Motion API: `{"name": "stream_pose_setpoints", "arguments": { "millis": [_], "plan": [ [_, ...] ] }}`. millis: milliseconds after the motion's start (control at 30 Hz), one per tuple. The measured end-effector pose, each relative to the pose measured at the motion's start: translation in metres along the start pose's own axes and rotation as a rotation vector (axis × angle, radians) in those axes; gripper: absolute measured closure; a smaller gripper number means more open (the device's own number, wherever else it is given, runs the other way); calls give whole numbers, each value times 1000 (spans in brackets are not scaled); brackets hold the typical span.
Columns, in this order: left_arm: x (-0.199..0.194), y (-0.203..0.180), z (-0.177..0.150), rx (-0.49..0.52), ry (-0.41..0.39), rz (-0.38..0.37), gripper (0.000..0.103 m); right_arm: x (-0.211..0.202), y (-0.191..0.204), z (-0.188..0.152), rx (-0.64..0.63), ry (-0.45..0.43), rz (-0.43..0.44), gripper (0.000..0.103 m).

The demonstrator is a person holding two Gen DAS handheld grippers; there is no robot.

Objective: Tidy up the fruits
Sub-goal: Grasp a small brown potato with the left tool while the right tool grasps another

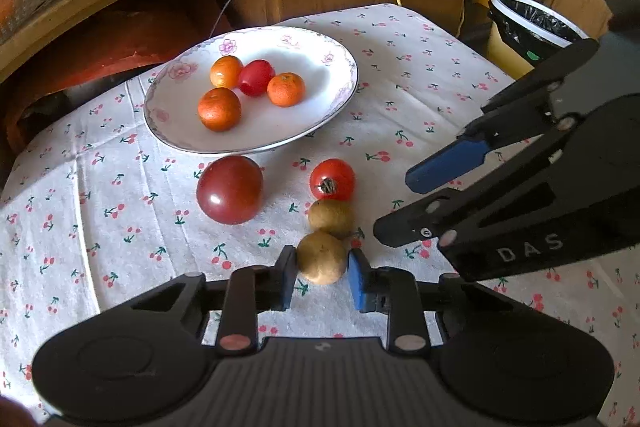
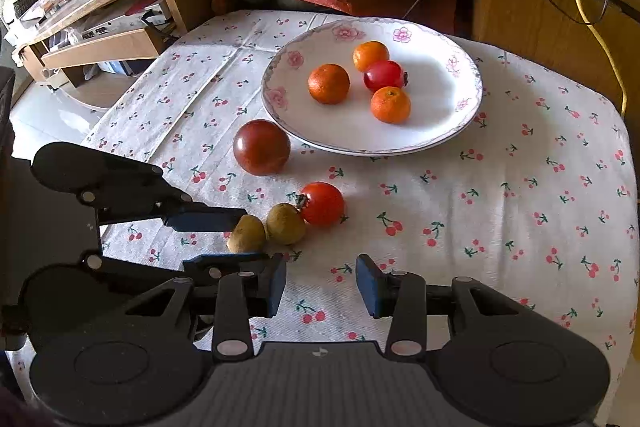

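I've got the left gripper (image 1: pixel 322 277) down on the cloth (image 1: pixel 400 67) w/ the near brown fruit (image 1: pixel 322 258) sitting right between its pads. Pads look to be touching or just about touching both sides; can't tell if it's a firm clamp yet. Right gripper (image 2: pixel 320 283) hovers just right of that spot, jaws wide apart, holding nothing.

Key relation: the near brown fruit is dead centre in the left jaws, so left is the arm for this one. Just beyond it, touching, is the 2nd brown fruit (image 1: pixel 331 218), then the small tomato (image 1: pixel 332 179) touching that. The three make a short row running near-to-far, straight ahead of the left gripper. Near fruit is a bit egg-shaped, its long axis running diagonally across the left gripper's line, per right wrist view. Tomato's stem faces near.

Big tomato (image 1: pixel 229 189) sits left of the row, just near the plate (image 1: pixel 320 43). Plate is far-left and holds three oranges + one red fruit. My read: lift straight up so the neighbour doesn't roll, then carry far-left to the plate.
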State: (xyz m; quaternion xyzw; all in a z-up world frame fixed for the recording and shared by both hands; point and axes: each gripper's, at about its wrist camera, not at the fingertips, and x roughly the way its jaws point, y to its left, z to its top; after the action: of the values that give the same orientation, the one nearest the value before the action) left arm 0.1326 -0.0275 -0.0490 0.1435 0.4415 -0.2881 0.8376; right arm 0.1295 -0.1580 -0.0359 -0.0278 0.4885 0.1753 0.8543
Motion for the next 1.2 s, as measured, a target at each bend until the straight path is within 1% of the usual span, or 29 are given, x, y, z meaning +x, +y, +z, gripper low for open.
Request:
{"name": "stream_pose_setpoints", "arguments": {
  "millis": [133,267,600,767,833,900,1000,1200],
  "plan": [
    [-7,5,-3,-1,-5,18,67,2,4,-1,12,-10,35,67],
    [-14,14,-6,-19,-9,23,67,6,10,1,23,-35,47,67],
    [-18,18,-14,-19,-6,17,67,21,12,7,64,-63,40,68],
    [-16,20,-16,-21,-1,25,67,26,19,8,21,-66,4,73],
    [-15,20,-17,-23,1,24,67,26,19,9,17,-68,-4,82],
    [-14,20,-17,-21,0,26,67,26,18,10,19,-65,2,83],
    [-14,18,-16,-16,-2,30,67,25,21,8,-12,-60,-7,83],
    [-14,14,-16,1,1,31,67,14,22,-2,-37,-52,-21,83]
  ]
}}
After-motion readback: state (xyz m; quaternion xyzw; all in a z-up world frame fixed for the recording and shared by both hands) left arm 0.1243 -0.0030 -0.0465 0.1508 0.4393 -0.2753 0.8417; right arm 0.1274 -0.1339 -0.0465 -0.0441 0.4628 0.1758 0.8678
